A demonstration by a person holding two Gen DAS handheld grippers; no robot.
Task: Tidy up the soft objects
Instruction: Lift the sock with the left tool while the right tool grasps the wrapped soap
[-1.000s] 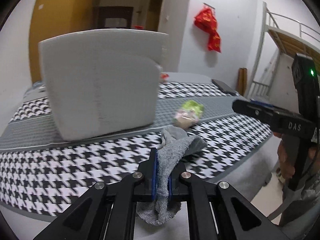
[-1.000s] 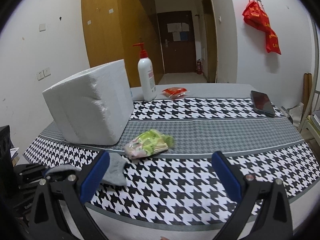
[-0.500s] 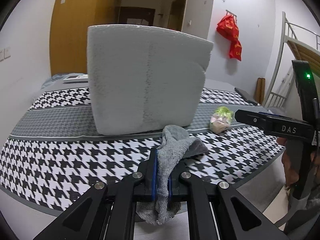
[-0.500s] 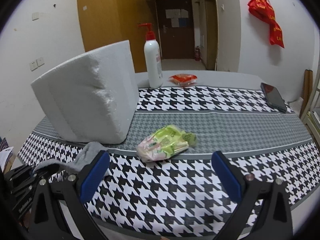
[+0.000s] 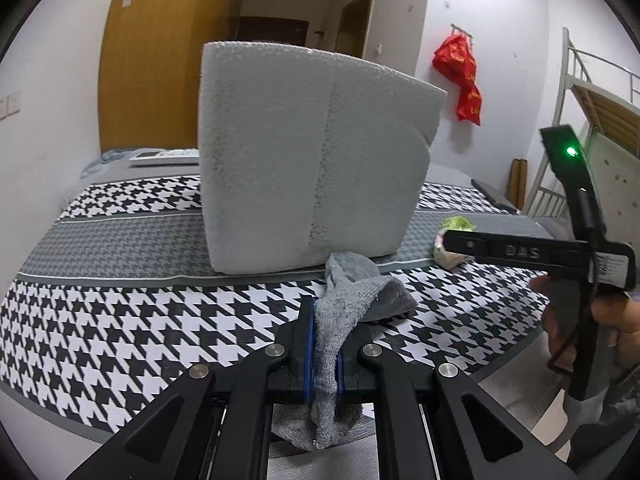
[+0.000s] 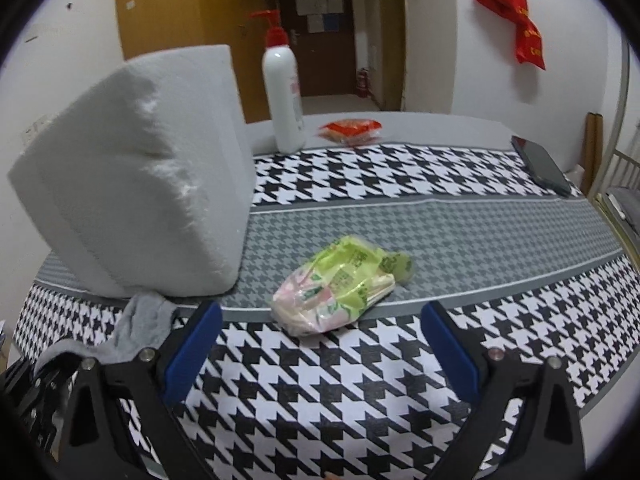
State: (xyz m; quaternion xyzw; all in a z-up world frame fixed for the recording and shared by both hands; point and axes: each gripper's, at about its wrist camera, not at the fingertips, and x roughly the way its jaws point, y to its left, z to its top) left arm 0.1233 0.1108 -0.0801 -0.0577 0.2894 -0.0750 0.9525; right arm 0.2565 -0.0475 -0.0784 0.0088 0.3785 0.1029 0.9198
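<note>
Between the spread fingers of the right gripper (image 6: 320,344), just ahead toward the desk's (image 6: 480,240) middle, the green packet (image 6: 340,284) is framed, lying slantwise, while the grey sock (image 5: 340,320) is kept clamped in the left gripper (image 5: 322,344).

Left gripper (image 5: 321,344) clamps grey sock (image 5: 352,300) over houndstooth cloth (image 5: 120,320), white foam block (image 5: 312,160) just beyond

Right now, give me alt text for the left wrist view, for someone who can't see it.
The left hand-held gripper is shut on a grey knitted sock above a black-and-white houndstooth cloth. A big white foam block stands behind it, and the right hand-held gripper reaches in from the right.
</note>
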